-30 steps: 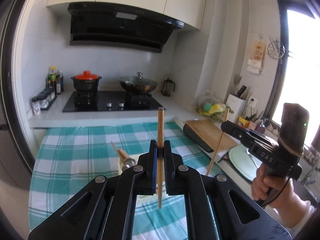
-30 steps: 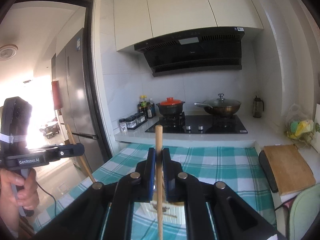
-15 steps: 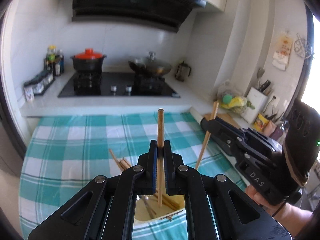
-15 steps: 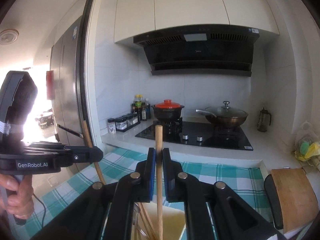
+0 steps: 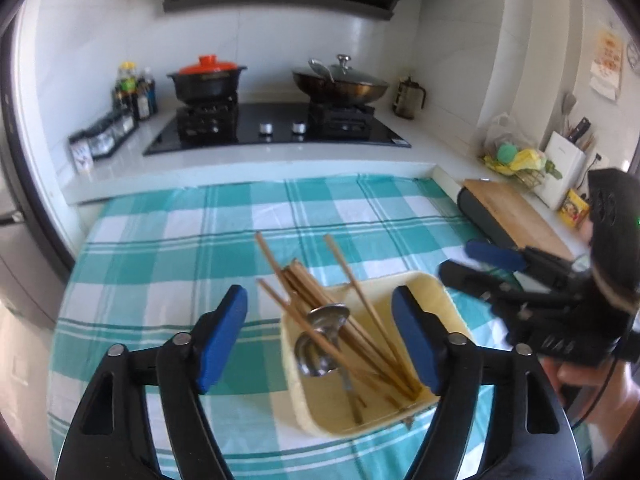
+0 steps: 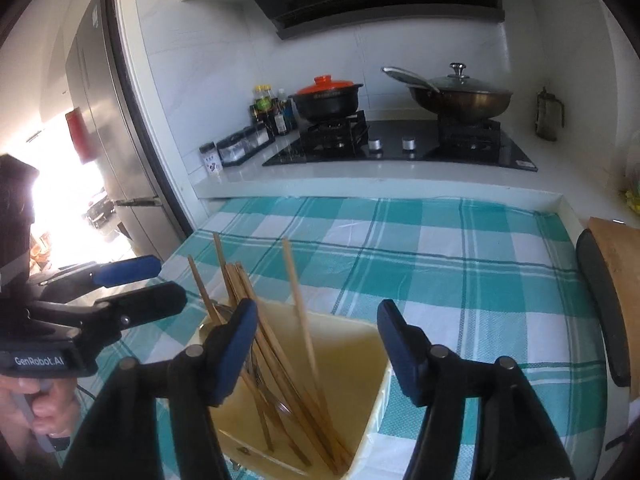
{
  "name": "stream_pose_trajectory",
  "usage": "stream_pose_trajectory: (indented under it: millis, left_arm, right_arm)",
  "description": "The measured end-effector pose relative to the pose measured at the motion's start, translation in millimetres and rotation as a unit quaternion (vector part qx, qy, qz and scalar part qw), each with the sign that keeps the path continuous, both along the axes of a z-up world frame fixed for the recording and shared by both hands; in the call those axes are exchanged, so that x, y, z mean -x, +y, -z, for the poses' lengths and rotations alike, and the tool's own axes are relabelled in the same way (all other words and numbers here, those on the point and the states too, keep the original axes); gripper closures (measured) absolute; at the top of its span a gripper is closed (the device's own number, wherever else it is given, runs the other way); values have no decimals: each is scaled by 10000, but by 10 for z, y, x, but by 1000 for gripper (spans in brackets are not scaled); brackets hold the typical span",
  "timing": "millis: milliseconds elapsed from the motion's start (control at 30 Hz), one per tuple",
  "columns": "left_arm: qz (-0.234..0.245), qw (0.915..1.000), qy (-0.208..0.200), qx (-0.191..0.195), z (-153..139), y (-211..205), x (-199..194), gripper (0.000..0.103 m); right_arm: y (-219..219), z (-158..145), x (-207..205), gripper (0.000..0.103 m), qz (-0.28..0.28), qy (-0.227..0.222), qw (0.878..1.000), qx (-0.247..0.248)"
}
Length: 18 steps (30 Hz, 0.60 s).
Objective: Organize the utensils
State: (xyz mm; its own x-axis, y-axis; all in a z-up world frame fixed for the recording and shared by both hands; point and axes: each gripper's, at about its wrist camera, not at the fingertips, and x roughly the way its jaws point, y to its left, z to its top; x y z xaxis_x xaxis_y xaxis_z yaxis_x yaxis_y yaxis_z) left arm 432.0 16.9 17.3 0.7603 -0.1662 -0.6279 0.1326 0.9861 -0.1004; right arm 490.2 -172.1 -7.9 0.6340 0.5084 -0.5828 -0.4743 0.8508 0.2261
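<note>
A cream tray [image 5: 436, 292] [image 6: 372, 364] sits on the green checked tablecloth [image 5: 168, 248]. Several wooden chopsticks [image 5: 304, 284] [image 6: 298, 300] lean in it, with two metal spoons [image 5: 326, 318]. My left gripper [image 5: 320, 332] is open and empty just above the tray's near left side. It also shows at the left of the right wrist view [image 6: 132, 284]. My right gripper [image 6: 316, 344] is open and empty over the tray. It shows at the right of the left wrist view [image 5: 480, 264].
A stove [image 5: 276, 128] with a red-lidded pot [image 5: 206, 78] and a wok [image 5: 340, 84] stands on the counter behind the table. A wooden cutting board [image 5: 516, 216] lies at the right. Condiment bottles [image 5: 134, 92] stand at the back left.
Both grippers have opened and let go of their chopsticks, which now lie in the tray. Both cameras have tilted down toward the tray.
</note>
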Motion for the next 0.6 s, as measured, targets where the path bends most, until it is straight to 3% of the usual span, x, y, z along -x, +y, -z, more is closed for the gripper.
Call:
stream_pose_trajectory:
  millis: [100, 233, 433, 533, 600]
  left_arm:
    - [-245, 9974, -467, -486, -124, -32, 296, 2]
    - [-605, 9833, -1131, -1293, -224, -188, 742, 1]
    - [-887, 9765, -1310, -1466, -234, -327, 1213, 1]
    - [-991, 9750, -1230, -1560, -172, -365, 1383, 0]
    - [-975, 9764, -1173, -1531, -128, -369, 1509, 0]
  right_arm:
    - [-147, -185, 200, 38, 155, -219, 9996, -47]
    - [-326, -423, 609, 24, 405, -632, 9971, -153]
    - [-496, -603, 1285, 12, 768, -994, 9921, -48]
    - [-545, -614, 1614, 0, 950, -1156, 9885, 196]
    - [-573, -609, 1814, 0, 1081, -1262, 9857, 268]
